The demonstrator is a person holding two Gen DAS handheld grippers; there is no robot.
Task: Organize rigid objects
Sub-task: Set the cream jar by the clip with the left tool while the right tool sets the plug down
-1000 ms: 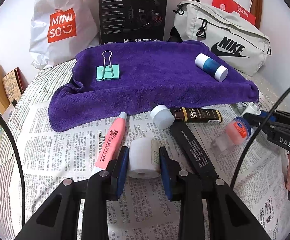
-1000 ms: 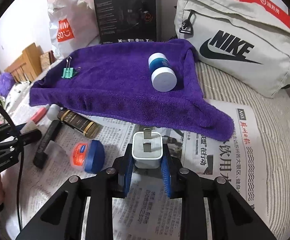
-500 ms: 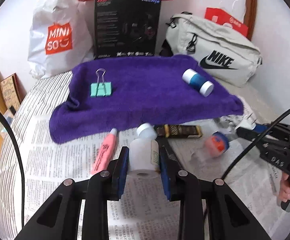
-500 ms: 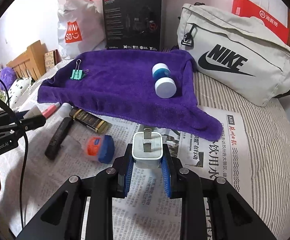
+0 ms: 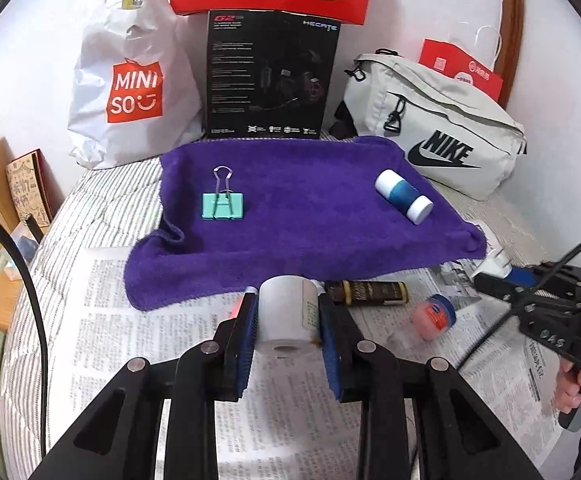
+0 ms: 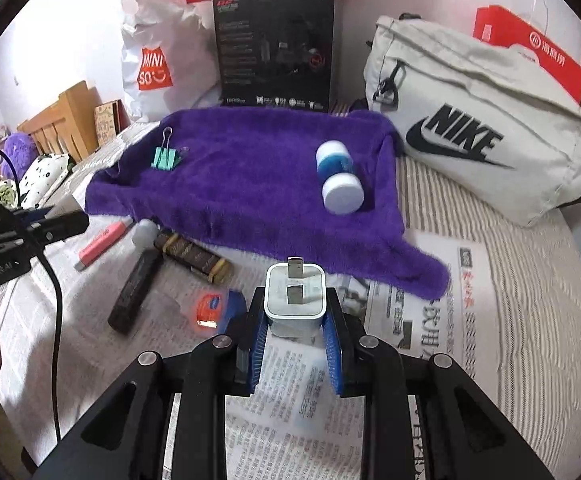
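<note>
Two handheld grippers carry small items above a newspaper-covered bed (image 6: 530, 280): the left gripper (image 5: 286, 320) has its fingers (image 5: 246, 332) clamped on a white bottle (image 5: 284, 316), and the right gripper (image 6: 295, 320) has its fingers (image 6: 258, 340) closed on a white plug adapter (image 6: 295, 300), prongs facing forward. Ahead lies a purple towel (image 5: 310, 216) already holding a green binder clip (image 5: 223, 205) and a blue-and-white bottle (image 5: 402, 196). On the newspaper just short of it lie a pink tube (image 6: 102, 242), a dark bottle (image 6: 192, 256), a black stick (image 6: 134, 290) and a small blue-capped jar (image 6: 214, 312). The step in hand appears to be carrying both items to the towel; the next move likely calls for reaching forward over the towel's near edge, lowering each item onto bare cloth clear of the clip and bottle, then parting the fingers
</note>
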